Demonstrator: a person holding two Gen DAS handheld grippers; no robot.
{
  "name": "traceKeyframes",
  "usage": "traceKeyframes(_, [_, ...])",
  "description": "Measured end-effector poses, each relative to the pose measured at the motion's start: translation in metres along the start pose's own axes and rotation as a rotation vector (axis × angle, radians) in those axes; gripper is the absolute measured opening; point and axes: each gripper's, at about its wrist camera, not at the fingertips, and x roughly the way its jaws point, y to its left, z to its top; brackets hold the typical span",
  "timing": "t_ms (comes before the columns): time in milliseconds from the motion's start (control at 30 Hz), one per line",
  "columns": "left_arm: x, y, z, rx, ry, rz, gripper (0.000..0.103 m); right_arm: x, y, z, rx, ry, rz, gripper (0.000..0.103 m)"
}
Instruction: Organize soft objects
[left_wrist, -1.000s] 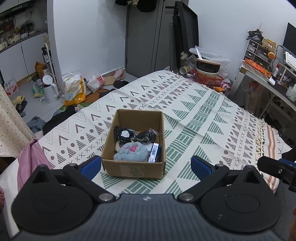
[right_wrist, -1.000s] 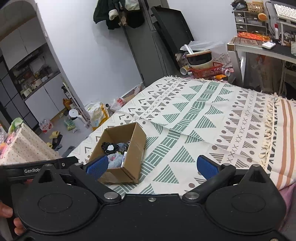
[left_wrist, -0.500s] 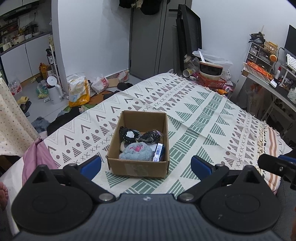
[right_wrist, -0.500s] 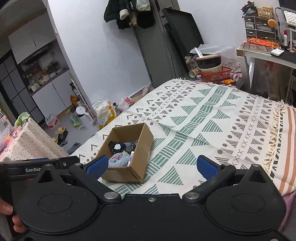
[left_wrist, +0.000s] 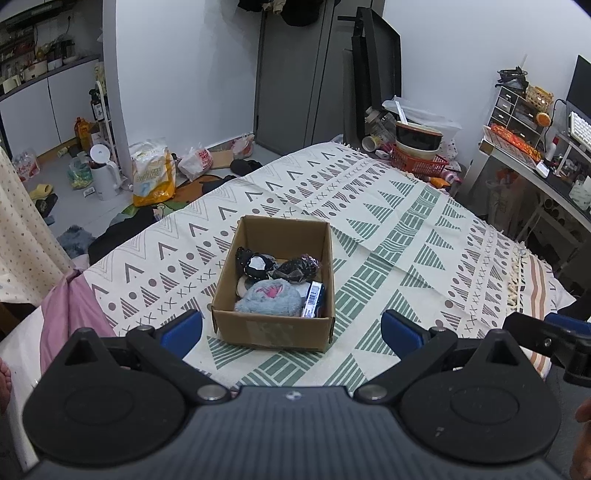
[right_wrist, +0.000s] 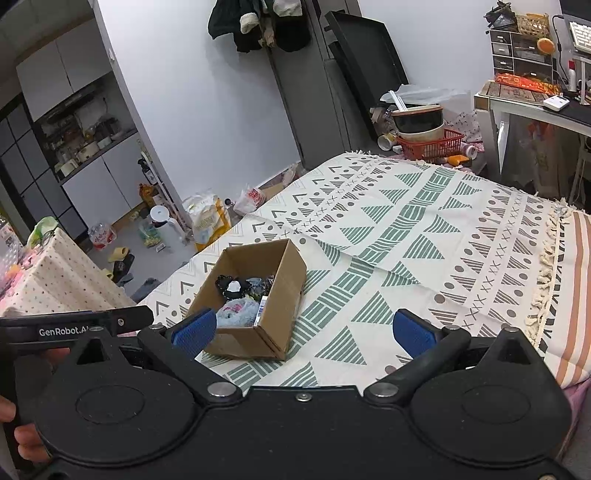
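On the bed (left_wrist: 406, 229) sat the box (left_wrist: 275, 328) of soft things; your left gripper (left_wrist: 291, 326) and right gripper (right_wrist: 303, 330) hung wide open, empty.

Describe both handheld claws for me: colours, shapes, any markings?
The left claw has a ribbed dark-grey body, two round black discs, black linkage arms and blue ribbed finger pads. The right claw is black all over, with the same shape and blue pads. White "GenRobot.AI" lettering marks the left claw's side.

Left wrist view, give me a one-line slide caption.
Open left gripper faces a cardboard box of soft items on a patterned bedspread.
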Motion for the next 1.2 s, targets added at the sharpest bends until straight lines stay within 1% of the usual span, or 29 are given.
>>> traceKeyframes(333, [-0.0010, 0.0012, 0.0006, 0.006, 0.001, 0.017, 0.102, 0.0017, 0.0026, -0.0004, -0.012, 0.011, 0.003, 0.103])
traceKeyframes(500, [-0.0010, -0.0010, 0.0003, 0.019, -0.001, 0.012, 0.102, 0.0001, 0.0030, -0.0002, -0.017, 0.007, -0.005, 0.103])
traceKeyframes(700, [0.0054, -0.0014, -0.0018, 0.011, 0.022, 0.020, 0.102, 0.0011, 0.0018, 0.0001, -0.017, 0.005, -0.009, 0.103])
traceKeyframes(1200, [0.0036, -0.0024, -0.0062, 0.004, 0.019, 0.043, 0.102, 0.0009, -0.0018, -0.0032, -0.023, 0.010, 0.007, 0.103])
